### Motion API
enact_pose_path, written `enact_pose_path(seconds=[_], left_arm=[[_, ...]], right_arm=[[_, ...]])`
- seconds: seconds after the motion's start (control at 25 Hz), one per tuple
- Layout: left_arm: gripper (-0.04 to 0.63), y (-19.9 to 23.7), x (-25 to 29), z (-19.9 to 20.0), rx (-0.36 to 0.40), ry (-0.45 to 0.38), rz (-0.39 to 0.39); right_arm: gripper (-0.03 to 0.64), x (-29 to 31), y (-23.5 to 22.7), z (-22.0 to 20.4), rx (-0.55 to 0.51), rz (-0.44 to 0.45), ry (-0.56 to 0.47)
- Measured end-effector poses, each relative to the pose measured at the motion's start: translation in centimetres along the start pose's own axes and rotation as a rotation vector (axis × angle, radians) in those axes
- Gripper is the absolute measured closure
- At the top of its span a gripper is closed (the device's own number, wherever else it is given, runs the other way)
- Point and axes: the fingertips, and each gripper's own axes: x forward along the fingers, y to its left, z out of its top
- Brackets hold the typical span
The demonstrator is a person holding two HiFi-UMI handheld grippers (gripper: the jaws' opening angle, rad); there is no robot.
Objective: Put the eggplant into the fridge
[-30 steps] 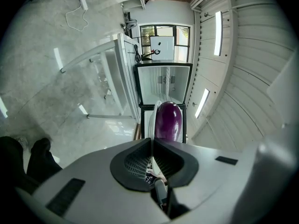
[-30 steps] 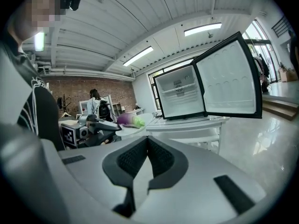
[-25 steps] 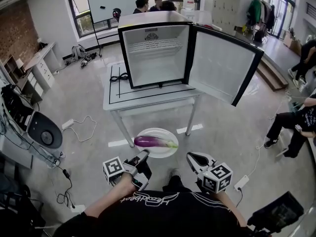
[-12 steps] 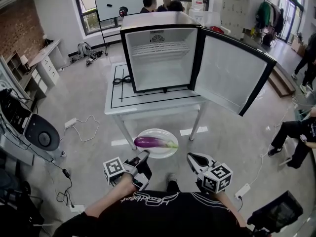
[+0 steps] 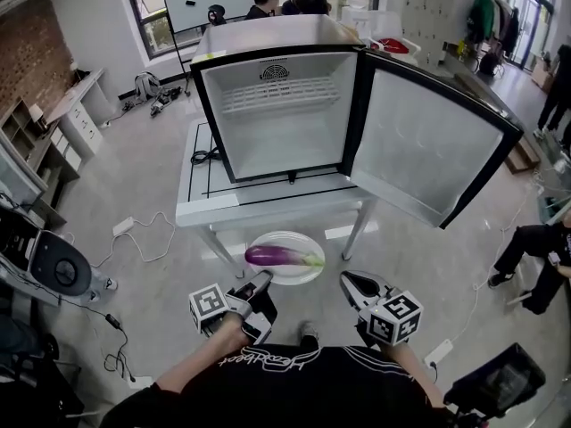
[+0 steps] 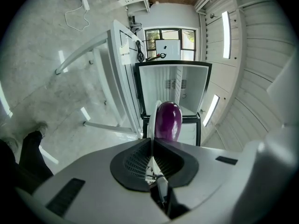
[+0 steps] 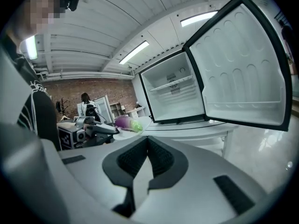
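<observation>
eggplant (image 5: 272, 256) purple, green stem; plate (image 5: 287, 242) white; fridge (image 5: 285, 136) white inside, black frame; table (image 5: 198, 196) white, black lines

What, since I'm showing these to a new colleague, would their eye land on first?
The small fridge on the white table stands wide open and empty, its door swung out to the right. In front of it, a purple eggplant lies on a white plate, whose rim the left gripper pinches. The right gripper beside it is shut on nothing.
</observation>
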Motion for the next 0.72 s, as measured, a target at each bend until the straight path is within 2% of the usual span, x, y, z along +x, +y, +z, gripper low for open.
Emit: enact_pose_path(seconds=[0.44,0.72], left_arm=[[0.571,-1.3,8.7,3.9,-0.003,-0.009,0.028],[0.571,-3.7,13.5,5.6,0.023,-0.02,-0.012]], right_arm=[[0.609,4.4,-7.9,4.1,0.008,0.004,0.003],[0.609,6.5,-11.5,6.8,-0.02,0.029,-0.022]])
